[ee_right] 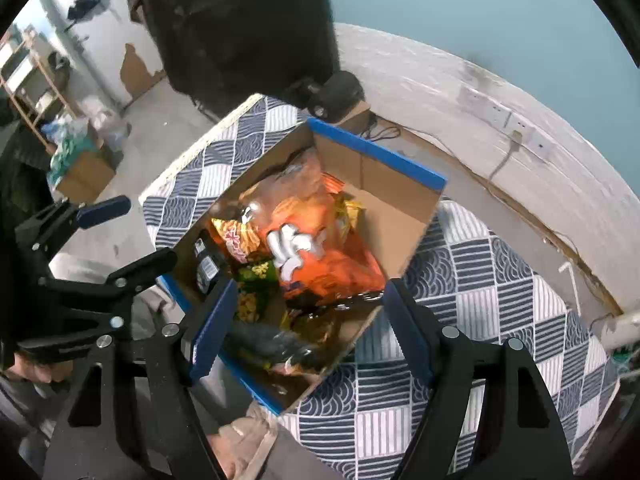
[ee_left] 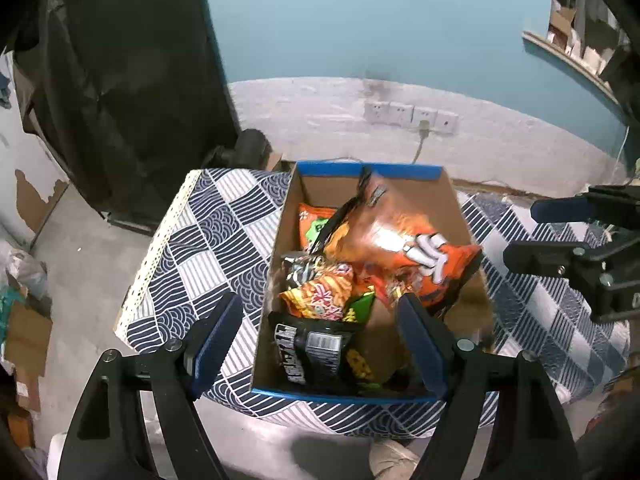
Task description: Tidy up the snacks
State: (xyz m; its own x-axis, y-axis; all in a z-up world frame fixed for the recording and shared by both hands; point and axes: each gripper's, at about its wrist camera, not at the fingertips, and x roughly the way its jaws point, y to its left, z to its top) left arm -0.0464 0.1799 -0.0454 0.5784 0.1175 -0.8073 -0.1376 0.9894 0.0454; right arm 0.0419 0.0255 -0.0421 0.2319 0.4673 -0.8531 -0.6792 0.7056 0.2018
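A cardboard box with a blue rim (ee_left: pixel 336 395) (ee_right: pixel 380 152) stands on a table with a blue and white patterned cloth. It holds several snack bags. A large orange bag (ee_left: pixel 400 248) (ee_right: pixel 316 248) lies on top, blurred in the left wrist view. A black bag (ee_left: pixel 312 350) (ee_right: pixel 206 266) leans at the near end, beside a small orange bag (ee_left: pixel 320 294) and green packs (ee_right: pixel 256 272). My left gripper (ee_left: pixel 320 344) is open and empty above the box's near end. My right gripper (ee_right: pixel 308 336) is open and empty above the box's near corner; it also shows in the left wrist view (ee_left: pixel 560 232).
The patterned tablecloth (ee_left: pixel 208 240) (ee_right: pixel 500 300) covers the table around the box. A white wall with sockets (ee_left: pixel 408 114) runs behind. A dark curtain (ee_left: pixel 132 80) hangs at the left. Cardboard boxes and clutter (ee_right: pixel 84 160) stand on the floor at the left.
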